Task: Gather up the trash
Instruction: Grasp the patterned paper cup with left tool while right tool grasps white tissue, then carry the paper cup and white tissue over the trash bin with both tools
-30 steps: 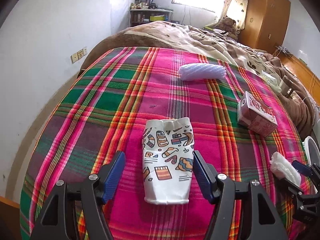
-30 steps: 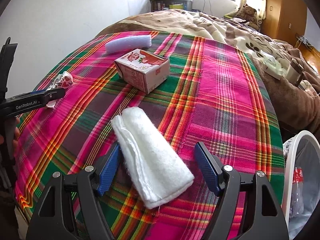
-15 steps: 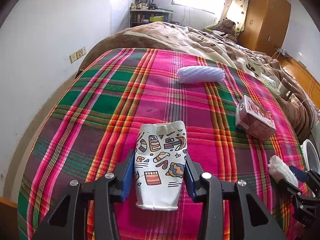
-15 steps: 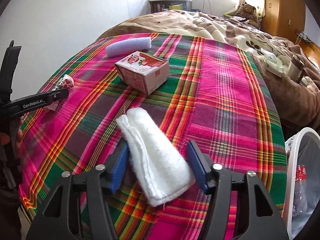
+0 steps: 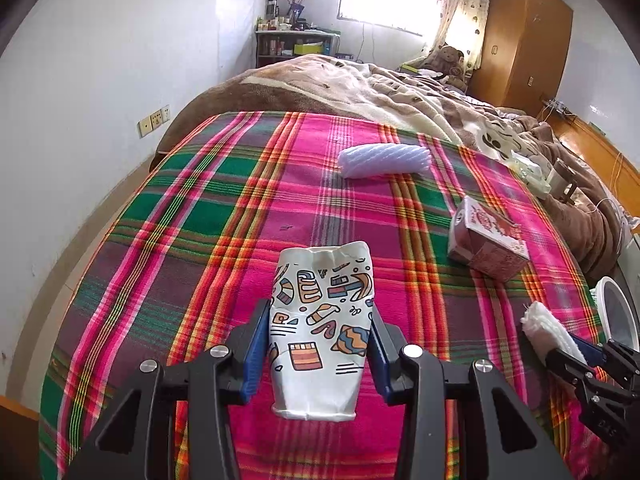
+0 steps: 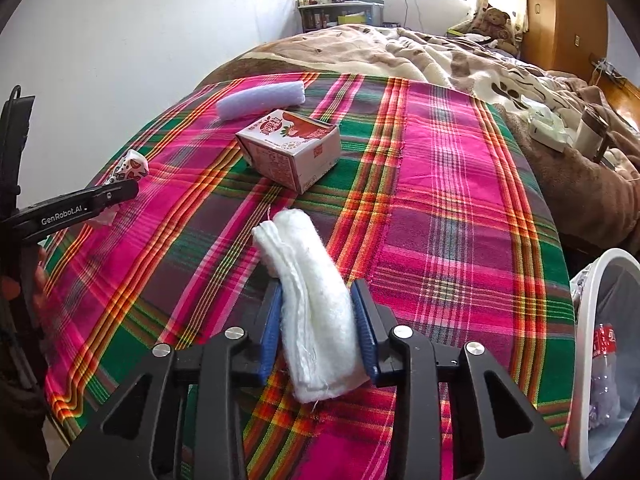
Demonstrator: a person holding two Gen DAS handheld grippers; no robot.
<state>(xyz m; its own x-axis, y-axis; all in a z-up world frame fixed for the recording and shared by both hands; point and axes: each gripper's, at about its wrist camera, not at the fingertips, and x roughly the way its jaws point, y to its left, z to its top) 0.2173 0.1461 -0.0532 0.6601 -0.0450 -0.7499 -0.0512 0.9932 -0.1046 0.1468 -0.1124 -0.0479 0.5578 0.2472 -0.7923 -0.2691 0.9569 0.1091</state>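
My left gripper [image 5: 318, 344] is shut on a crushed patterned paper cup [image 5: 320, 328], held over the plaid blanket [image 5: 200, 216]. My right gripper [image 6: 318, 320] is shut on a folded white cloth wad [image 6: 310, 292], squeezing it between its blue pads. In the left wrist view the right gripper [image 5: 568, 350] shows at the right edge with the wad [image 5: 548, 326]. In the right wrist view the left gripper [image 6: 76, 206] shows at the left edge with the cup [image 6: 130, 166]. A pink-white carton [image 6: 290, 150] and a pale foam roll [image 6: 260, 100] lie on the blanket.
A white-rimmed trash bin [image 6: 588, 320] with a plastic bottle [image 6: 606, 356] inside stands at the bed's right side. A brown blanket [image 6: 440, 52] with a tumbler [image 6: 592, 132] lies beyond. A wall runs along the left.
Both grippers have closed from wide open: the left onto the paper cup, the right onto the white cloth wad. Both have lifted slightly.
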